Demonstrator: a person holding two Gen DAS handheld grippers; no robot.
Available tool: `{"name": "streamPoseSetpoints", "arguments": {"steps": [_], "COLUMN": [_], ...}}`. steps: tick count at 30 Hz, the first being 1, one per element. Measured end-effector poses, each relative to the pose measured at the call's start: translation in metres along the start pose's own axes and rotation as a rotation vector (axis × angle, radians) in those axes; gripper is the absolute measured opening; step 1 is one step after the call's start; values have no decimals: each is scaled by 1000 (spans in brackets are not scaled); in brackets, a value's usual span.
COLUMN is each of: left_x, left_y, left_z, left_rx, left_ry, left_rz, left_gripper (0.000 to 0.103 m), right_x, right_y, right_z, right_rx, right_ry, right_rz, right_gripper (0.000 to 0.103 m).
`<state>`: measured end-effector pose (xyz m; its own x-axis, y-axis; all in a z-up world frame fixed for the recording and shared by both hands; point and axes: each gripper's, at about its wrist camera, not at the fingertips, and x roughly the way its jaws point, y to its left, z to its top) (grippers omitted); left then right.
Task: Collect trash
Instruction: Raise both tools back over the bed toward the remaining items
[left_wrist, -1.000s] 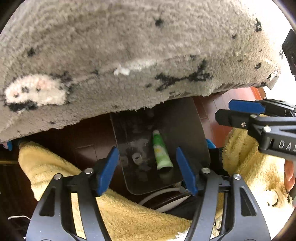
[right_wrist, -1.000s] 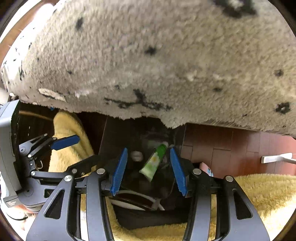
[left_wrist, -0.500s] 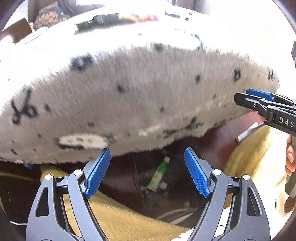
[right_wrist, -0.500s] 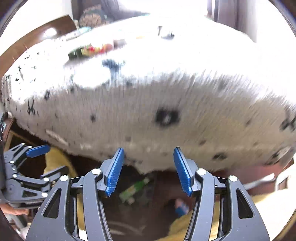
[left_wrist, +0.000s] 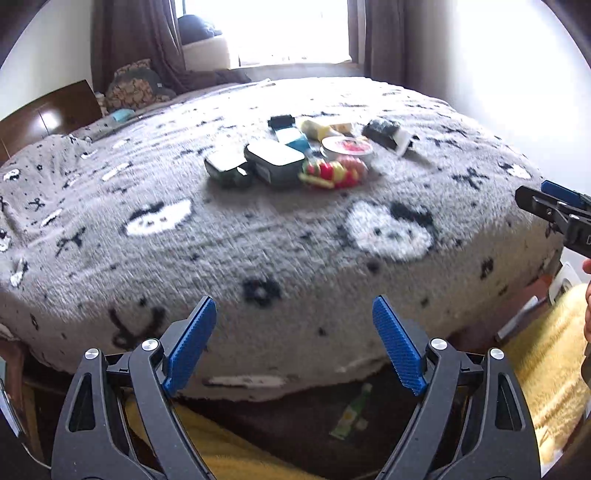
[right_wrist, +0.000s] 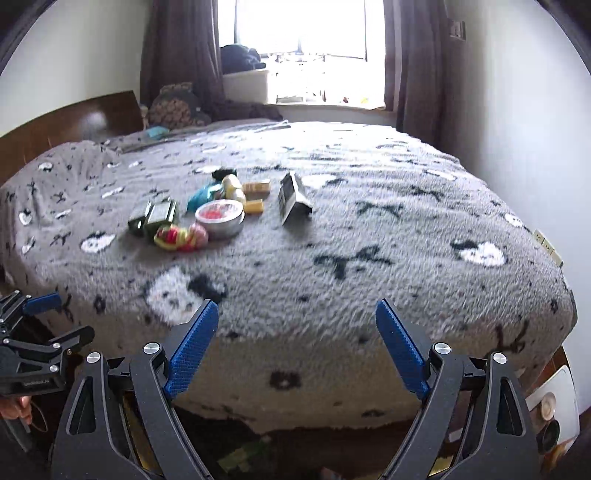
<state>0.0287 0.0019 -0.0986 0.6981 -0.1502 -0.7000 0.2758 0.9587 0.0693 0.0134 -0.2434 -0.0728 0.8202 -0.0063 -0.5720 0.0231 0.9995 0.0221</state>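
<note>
Step in hand: we judge that we are between two pickups; both grippers are empty and face the bed (left_wrist: 258, 236), where the trash waits.
Left gripper (left_wrist: 295, 343): its jaws are opening, and there is nothing between them, only the near edge of the blanket behind.
Right gripper (right_wrist: 297, 345): its jaws are opening too, with nothing between them; in the left view its tip shows at the far right edge.
Trash on the bed: a small pile (left_wrist: 306, 151) lies in the middle of the blanket, well apart from both grippers. From left to right we see two dark flat packs (right_wrist: 153, 216), a red and yellow wrapper (right_wrist: 181, 236), a round tin (right_wrist: 220, 218), and a grey carton (right_wrist: 293, 197) a little apart on the right.
Trash already collected: a green tube (left_wrist: 351, 413) lies low down, below the edge of the bed, in a dark container that we cannot see clearly.
Next move: we think one gripper must reach far forward over the blanket and close on one piece; the wrapper is nearest.
Surface: a soft grey blanket with black and white figures, so small things may sink into it.
Room: a wooden headboard (right_wrist: 74, 114) on the left, a bright window (right_wrist: 299, 37) with dark curtains at the far side, a pale wall on the right.
</note>
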Motion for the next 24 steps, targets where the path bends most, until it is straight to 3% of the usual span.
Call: {"name": "streamPoseSetpoints", "arguments": {"steps": [5,16,24], "left_x": [4,48,79], "left_y": [16,43,25], "left_z": [13,46,62], "left_rx": [-19,-86,-84], "left_ry": [-21,-8,24], "left_rz": [8,7,-68], "left_gripper": [83,83,82], "right_x": [14,90,146], "right_y": [-10,-14,-11], "right_z": [20,58,90], "right_rx": [27,29,25], "right_ry": [-6,59,90], "right_rz": [-12,-29,-28], "right_gripper": [89,88,79]}}
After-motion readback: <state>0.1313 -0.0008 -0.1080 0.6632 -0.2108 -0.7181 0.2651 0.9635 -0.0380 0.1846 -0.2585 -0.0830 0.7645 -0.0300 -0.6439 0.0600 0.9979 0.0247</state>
